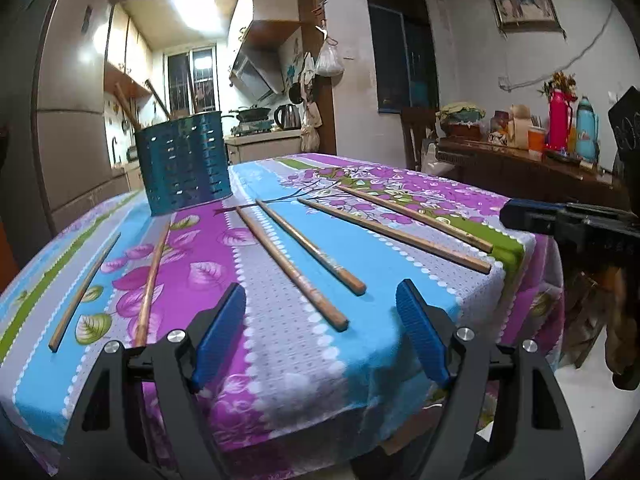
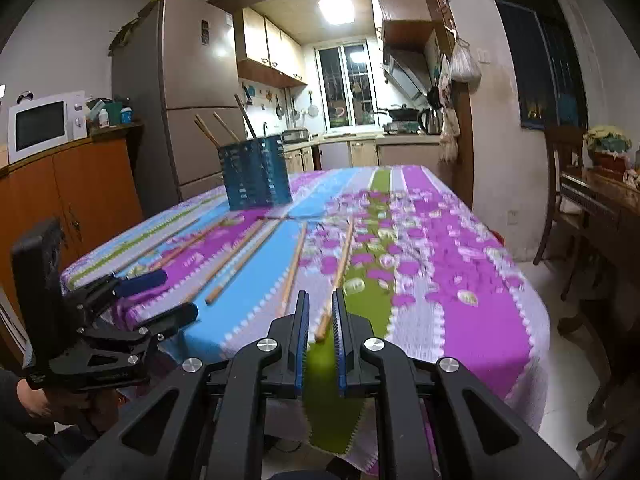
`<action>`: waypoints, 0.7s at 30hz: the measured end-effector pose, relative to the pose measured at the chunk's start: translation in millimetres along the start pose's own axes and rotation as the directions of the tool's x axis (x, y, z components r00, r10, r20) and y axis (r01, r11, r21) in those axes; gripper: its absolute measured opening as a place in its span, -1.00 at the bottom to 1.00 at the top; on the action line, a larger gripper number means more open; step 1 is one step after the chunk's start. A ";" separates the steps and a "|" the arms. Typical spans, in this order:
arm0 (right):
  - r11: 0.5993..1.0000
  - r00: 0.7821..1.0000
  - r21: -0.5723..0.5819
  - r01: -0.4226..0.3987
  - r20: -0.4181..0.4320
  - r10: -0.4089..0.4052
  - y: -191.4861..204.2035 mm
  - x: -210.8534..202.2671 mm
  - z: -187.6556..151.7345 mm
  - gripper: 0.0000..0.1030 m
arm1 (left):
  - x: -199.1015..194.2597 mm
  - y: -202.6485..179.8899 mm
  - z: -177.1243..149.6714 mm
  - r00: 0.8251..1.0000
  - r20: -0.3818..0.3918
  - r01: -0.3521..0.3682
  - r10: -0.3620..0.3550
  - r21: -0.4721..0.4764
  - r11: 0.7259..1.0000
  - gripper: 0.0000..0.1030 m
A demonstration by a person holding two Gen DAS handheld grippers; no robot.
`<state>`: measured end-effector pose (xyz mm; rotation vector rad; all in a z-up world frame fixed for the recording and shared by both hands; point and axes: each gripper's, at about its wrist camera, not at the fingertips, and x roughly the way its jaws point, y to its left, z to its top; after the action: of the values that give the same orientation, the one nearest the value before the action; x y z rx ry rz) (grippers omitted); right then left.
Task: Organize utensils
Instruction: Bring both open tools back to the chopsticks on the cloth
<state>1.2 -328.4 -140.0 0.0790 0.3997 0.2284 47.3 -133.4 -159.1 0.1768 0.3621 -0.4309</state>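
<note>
- Our left gripper (image 1: pixel 320 334) has its jaws wide apart, two chopsticks (image 1: pixel 298 264) lying just ahead on the worktop (image 1: pixel 360 360).
- Our right gripper (image 2: pixel 320 340) has its jaws narrowly apart, one chopstick end (image 2: pixel 322 330) in the gap, untouched.
- Only the right view shows the microwave (image 2: pixel 44 126).

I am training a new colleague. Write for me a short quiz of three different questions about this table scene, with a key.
1. Count: how many wooden chopsticks lie flat on the flowered tablecloth in the left wrist view?
2. True or false: the blue perforated metal holder is lying on its side.
3. Choose: the left gripper stands a) shut on a chopstick, b) open with nothing gripped, c) out of view.

Key:
1. Six, from the leftmost chopstick to the rightmost chopstick.
2. False: it stands upright, with some chopsticks already inside.
3. b.
</note>
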 end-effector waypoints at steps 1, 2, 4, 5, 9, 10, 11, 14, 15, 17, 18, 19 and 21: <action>1.000 1.000 -0.001 0.002 -0.003 -0.002 -0.1 2.1 -2.6 -0.53 | 1.6 -1.7 -0.8 1.000 0.002 -0.010 0.010 0.009 1.000 0.43; 1.000 1.000 -0.001 0.002 -0.006 -0.002 -0.8 3.5 -5.7 -0.50 | 1.2 -2.6 -1.5 1.000 0.003 -0.012 0.012 0.011 1.000 0.42; 1.000 1.000 -0.001 0.004 -0.009 -0.004 -1.8 6.3 -8.0 -0.50 | -0.5 -2.5 -2.2 1.000 0.009 -0.015 0.015 0.006 1.000 0.34; 1.000 1.000 -0.001 0.005 -0.012 -0.005 -2.1 8.7 -9.5 -0.50 | -0.5 -2.7 -2.6 1.000 0.009 -0.015 0.015 0.006 1.000 0.30; 1.000 1.000 -0.028 0.002 -0.028 -0.003 2.0 18.1 -10.3 -0.57 | -0.9 -3.5 -1.2 1.000 0.003 -0.017 0.017 0.000 1.000 0.05; 0.999 1.000 -0.036 0.005 -0.029 -0.007 3.2 20.4 -10.5 -0.61 | -0.8 -3.7 -0.8 1.000 -0.001 -0.016 0.016 0.001 1.000 -0.02; 0.999 1.000 -0.042 0.011 -0.027 -0.012 4.6 21.4 -9.7 -0.64 | -0.9 -3.8 -0.3 1.000 -0.003 -0.018 0.018 0.001 1.000 -0.05; 0.998 0.999 -0.050 0.033 -0.019 -0.034 4.6 23.8 -8.2 -0.72 | 0.6 0.1 0.4 0.999 -0.012 -0.033 0.033 -0.008 0.999 -0.16; 0.998 0.999 -0.046 0.033 -0.018 -0.034 4.0 25.2 -7.7 -0.72 | 0.9 2.0 0.2 0.999 -0.014 -0.038 0.038 -0.015 0.999 -0.16; 0.998 1.000 -0.048 0.028 -0.013 -0.028 4.3 27.6 -7.8 -0.72 | 1.3 3.2 -0.4 0.999 -0.012 -0.044 0.044 -0.021 0.999 -0.16; 0.998 1.000 -0.050 0.024 -0.011 -0.025 4.9 28.7 -8.2 -0.72 | 1.2 2.1 -0.8 0.999 -0.009 -0.049 0.049 -0.021 0.999 -0.16; 0.998 1.000 -0.053 0.021 -0.006 -0.022 6.6 30.5 -8.7 -0.72 | 1.5 2.4 -1.0 0.999 -0.006 -0.053 0.053 -0.022 0.998 -0.18; 0.998 1.000 -0.053 0.021 0.000 -0.021 7.8 32.0 -8.7 -0.72 | 0.8 -0.2 -2.8 0.998 0.006 -0.063 0.063 -0.021 0.998 -0.19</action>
<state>24.8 -313.0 -159.1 0.0225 0.3949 0.2186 47.0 -133.3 -162.0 0.1656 0.3533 -0.3652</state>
